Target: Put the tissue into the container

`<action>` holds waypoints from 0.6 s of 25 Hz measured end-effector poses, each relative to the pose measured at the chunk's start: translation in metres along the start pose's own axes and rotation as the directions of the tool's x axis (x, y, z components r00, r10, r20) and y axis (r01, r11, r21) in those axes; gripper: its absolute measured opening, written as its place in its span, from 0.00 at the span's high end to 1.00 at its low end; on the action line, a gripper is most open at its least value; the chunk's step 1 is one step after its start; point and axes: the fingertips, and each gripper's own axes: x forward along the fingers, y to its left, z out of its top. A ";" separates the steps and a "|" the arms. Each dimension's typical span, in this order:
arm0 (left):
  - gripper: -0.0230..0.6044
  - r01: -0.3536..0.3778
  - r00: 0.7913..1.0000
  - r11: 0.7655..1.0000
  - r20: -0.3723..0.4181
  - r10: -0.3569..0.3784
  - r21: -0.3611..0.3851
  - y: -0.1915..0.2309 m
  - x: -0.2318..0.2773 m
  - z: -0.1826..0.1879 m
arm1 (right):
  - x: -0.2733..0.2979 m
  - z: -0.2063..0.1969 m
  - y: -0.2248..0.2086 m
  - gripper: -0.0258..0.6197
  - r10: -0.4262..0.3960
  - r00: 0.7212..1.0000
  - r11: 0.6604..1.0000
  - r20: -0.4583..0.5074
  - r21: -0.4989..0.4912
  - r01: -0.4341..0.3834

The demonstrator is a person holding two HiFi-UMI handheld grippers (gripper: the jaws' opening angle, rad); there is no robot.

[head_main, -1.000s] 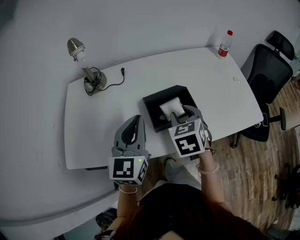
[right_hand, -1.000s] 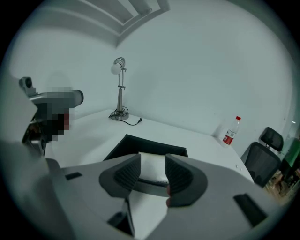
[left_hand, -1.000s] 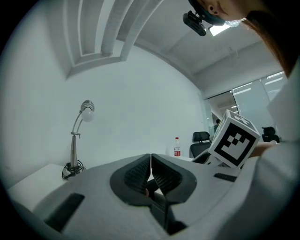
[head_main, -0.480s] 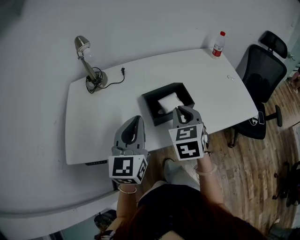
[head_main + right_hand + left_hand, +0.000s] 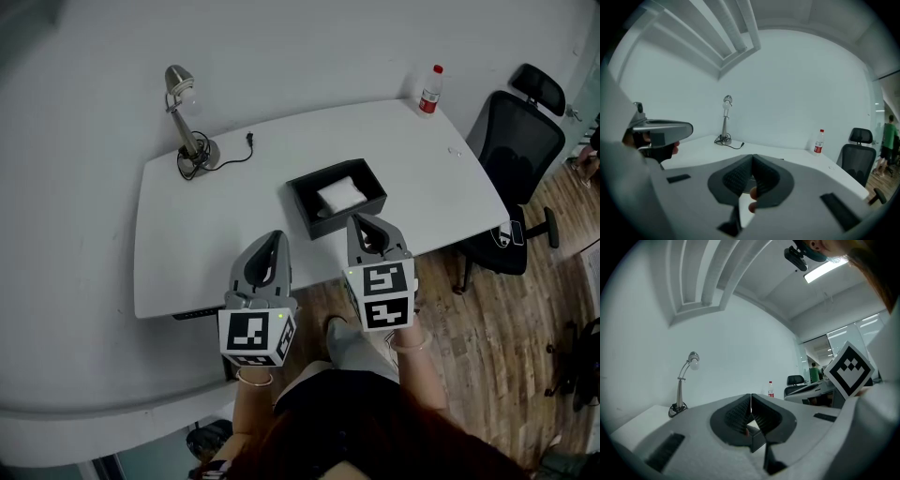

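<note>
A white tissue [image 5: 340, 194] lies inside the black open container [image 5: 306, 209] in the middle of the white table [image 5: 216, 239]. My right gripper [image 5: 365, 225] hangs shut and empty at the table's near edge, just in front of the container. In the right gripper view its jaws [image 5: 752, 158] meet tip to tip. My left gripper [image 5: 271, 241] is also shut with nothing in it, over the table's near edge to the left of the container; its jaws [image 5: 750, 397] touch in the left gripper view.
A desk lamp [image 5: 184, 117] with a loose cord stands at the table's back left. A water bottle [image 5: 428, 90] with a red cap stands at the back right corner. A black office chair [image 5: 514, 159] is to the right, on the wooden floor.
My right gripper has pulled back from over the container towards the table's near edge and shut. The tissue stays in the container. The left gripper has barely moved.
</note>
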 end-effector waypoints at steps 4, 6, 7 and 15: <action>0.92 0.009 1.000 1.000 0.010 -0.009 0.014 -0.005 -0.014 0.004 | -0.018 0.003 0.009 0.93 -0.005 0.999 1.000 0.034 0.007 0.004; 0.92 0.014 1.000 1.000 0.013 -0.014 0.016 -0.008 -0.021 0.004 | -0.028 0.004 0.013 0.93 -0.006 0.999 1.000 0.054 0.015 0.005; 0.92 0.016 1.000 1.000 0.016 -0.016 0.017 -0.009 -0.025 0.005 | -0.032 0.005 0.015 0.93 -0.006 0.998 1.000 0.068 0.018 0.004; 0.92 0.024 0.999 0.999 0.025 -0.025 0.029 -0.023 -0.045 0.010 | -0.068 0.014 0.028 0.93 -0.019 0.988 1.000 0.151 -0.018 0.022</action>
